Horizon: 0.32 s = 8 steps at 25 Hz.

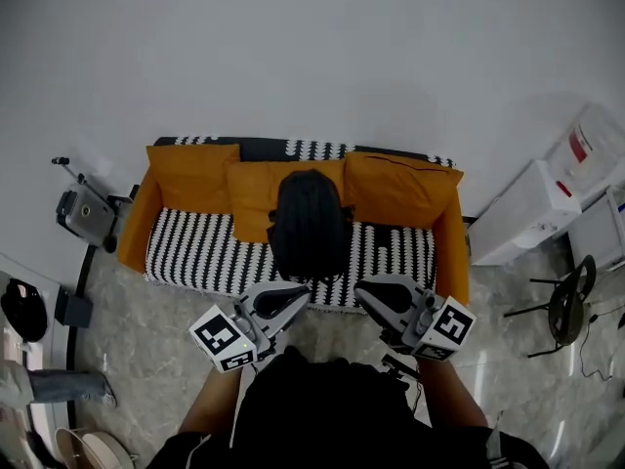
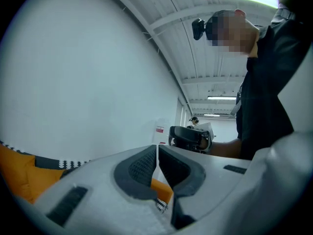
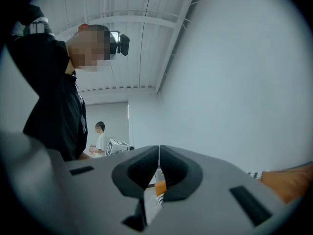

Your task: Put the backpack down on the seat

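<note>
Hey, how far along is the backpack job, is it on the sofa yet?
Done: the black backpack sits on the striped sofa seat, against the orange cushions. In hand: nothing; the left gripper and right gripper are both shut, empty and clear of it. Left: nothing that shows.

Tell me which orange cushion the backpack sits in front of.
The middle cushion: the black backpack overlaps its right half, while the left cushion and right cushion show nearly whole.
</note>
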Tool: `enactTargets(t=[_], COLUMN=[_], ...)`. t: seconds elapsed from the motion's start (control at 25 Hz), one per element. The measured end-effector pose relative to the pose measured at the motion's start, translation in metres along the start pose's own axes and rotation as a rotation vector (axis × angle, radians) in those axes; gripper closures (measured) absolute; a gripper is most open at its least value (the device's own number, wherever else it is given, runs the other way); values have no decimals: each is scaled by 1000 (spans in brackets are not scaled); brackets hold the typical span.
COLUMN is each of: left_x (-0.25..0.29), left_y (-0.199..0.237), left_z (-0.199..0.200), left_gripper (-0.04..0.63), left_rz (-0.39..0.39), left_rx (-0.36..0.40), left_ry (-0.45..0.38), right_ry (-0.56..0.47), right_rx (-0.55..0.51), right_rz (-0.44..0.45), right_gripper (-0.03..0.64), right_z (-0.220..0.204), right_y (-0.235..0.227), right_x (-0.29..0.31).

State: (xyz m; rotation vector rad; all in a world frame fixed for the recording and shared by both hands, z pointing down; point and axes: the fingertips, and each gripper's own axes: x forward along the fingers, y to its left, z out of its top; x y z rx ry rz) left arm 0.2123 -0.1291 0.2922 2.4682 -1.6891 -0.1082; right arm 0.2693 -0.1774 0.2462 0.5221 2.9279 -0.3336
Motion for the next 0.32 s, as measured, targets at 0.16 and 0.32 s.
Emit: enactTargets(t=[0.16,0.32], left_x=[9,18], left_y=[-10,-18], left_z=[-2,-11], left_gripper=[566,566], left_rz=[32,64], left_rx=[15,10], left_ry=[20,16], right_ry=[-25,-18], right_rx=[9,12], right_rz=[35,61], right_gripper=[588,588], right_z=[7,4], right_y=[-3,-8], right_x=[-11,-25])
